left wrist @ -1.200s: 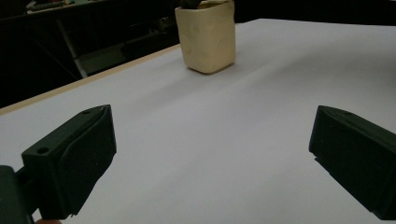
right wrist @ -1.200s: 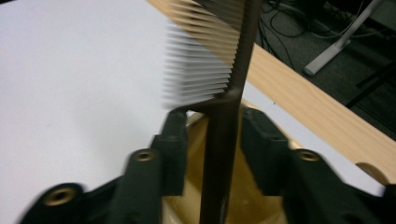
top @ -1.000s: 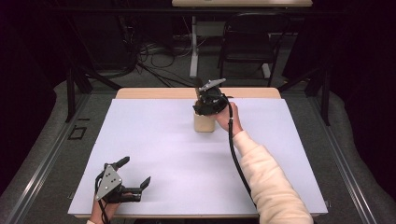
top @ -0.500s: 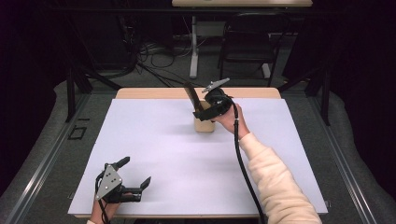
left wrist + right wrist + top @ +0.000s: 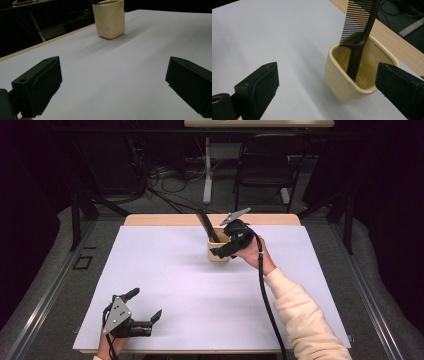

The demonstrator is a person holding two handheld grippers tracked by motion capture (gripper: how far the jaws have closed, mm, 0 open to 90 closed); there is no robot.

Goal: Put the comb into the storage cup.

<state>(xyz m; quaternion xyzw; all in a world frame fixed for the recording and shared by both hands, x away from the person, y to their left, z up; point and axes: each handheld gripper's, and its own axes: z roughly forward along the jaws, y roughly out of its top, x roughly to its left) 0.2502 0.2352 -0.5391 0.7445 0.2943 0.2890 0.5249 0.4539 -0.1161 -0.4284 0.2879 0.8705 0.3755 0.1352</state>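
I take the cup (image 5: pixel 218 251) as my landmark: it stands toward the far edge of the white table (image 5: pixel 165 285), and everything else I place against it. The comb (image 5: pixel 359 32) stands in the cup handle-down, teeth up, leaning on the rim so its top tilts away from my right hand. I judge it sits that way because the cup is wider than the handle, so the comb rests on the bottom and the rim rather than standing straight.

My right gripper (image 5: pixel 227 251) hangs just beside the cup, on the side nearer my right arm. Its jaws have just been opening, and in the right gripper view they stand wide apart; the cup and comb lie beyond them, with neither pad pressing on anything. That reads to me as a release: the comb is placed, and the wide jaws let me draw off without catching the teeth or tipping the cup.

My left gripper (image 5: pixel 142 312) rests well away from the cup, at the near edge of the table, jaws spread on nothing. From its own view the cup (image 5: pixel 109 18) is far off across bare white surface. I keep it parked there because this job needs one hand only.
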